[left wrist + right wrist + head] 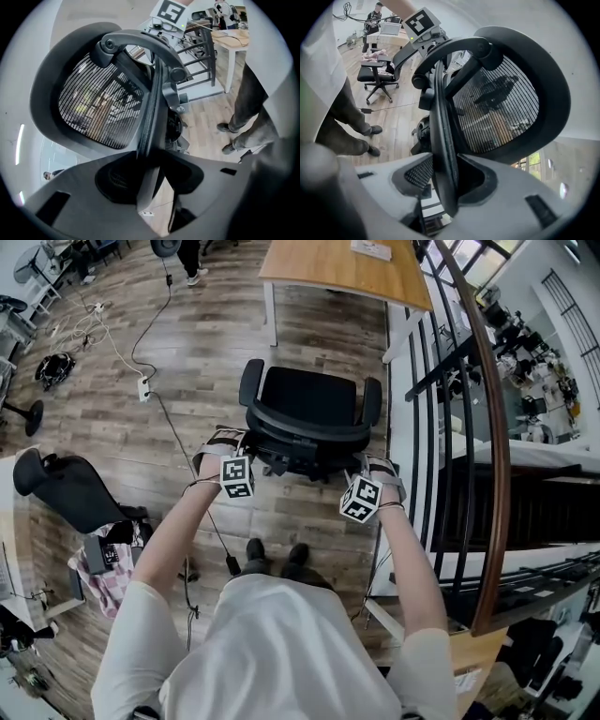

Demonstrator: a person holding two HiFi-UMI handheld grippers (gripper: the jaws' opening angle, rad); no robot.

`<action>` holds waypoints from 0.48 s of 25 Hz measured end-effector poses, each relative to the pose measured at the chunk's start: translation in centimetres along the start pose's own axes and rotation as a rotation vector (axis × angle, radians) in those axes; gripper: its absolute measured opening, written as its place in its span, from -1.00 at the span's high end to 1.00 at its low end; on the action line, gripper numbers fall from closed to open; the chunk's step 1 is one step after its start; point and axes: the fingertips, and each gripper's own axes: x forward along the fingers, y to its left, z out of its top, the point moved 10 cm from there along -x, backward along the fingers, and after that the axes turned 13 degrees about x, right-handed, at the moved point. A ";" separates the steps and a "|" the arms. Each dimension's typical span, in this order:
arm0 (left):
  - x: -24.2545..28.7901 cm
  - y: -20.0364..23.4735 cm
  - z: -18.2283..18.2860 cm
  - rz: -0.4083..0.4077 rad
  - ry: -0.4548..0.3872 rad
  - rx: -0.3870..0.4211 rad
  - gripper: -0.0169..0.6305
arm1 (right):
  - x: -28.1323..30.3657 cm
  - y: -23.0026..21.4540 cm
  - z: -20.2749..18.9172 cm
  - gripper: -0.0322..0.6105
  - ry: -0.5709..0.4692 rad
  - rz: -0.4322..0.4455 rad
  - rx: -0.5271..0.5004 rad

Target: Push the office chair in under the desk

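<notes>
The black office chair (309, 404) stands on the wooden floor, its seat facing the wooden desk (342, 273) a little further on. Its mesh backrest (101, 110) (497, 108) is toward me. My left gripper (228, 444) (152, 161) is shut on the left side of the backrest's rim, which runs up between its jaws. My right gripper (370, 472) (445, 173) is shut on the right side of the same rim. Each gripper's marker cube shows in the other's view.
A metal railing with a wooden handrail (497, 427) runs close along the right of the chair and desk. Another black chair (70, 488) sits at the left. A power strip (143, 388) and cables lie on the floor to the chair's left.
</notes>
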 end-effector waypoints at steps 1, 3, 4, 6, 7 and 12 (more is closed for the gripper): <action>0.0 0.0 0.0 0.002 0.007 0.006 0.46 | 0.0 0.0 0.0 0.40 -0.004 0.001 -0.003; 0.1 0.0 0.1 0.010 0.021 0.022 0.47 | -0.1 0.0 -0.2 0.41 -0.011 0.001 -0.008; 0.1 0.0 0.1 0.012 0.026 0.028 0.47 | 0.0 0.0 -0.2 0.41 -0.013 0.003 -0.009; 0.2 0.0 0.2 0.009 0.035 0.034 0.48 | 0.1 -0.1 -0.2 0.41 -0.012 0.014 -0.007; 0.3 0.0 0.3 0.004 0.040 0.034 0.47 | 0.1 -0.2 -0.3 0.41 -0.010 0.022 -0.005; 0.8 0.1 0.9 -0.014 0.093 0.066 0.48 | 0.1 -0.5 -0.4 0.41 -0.005 0.044 -0.009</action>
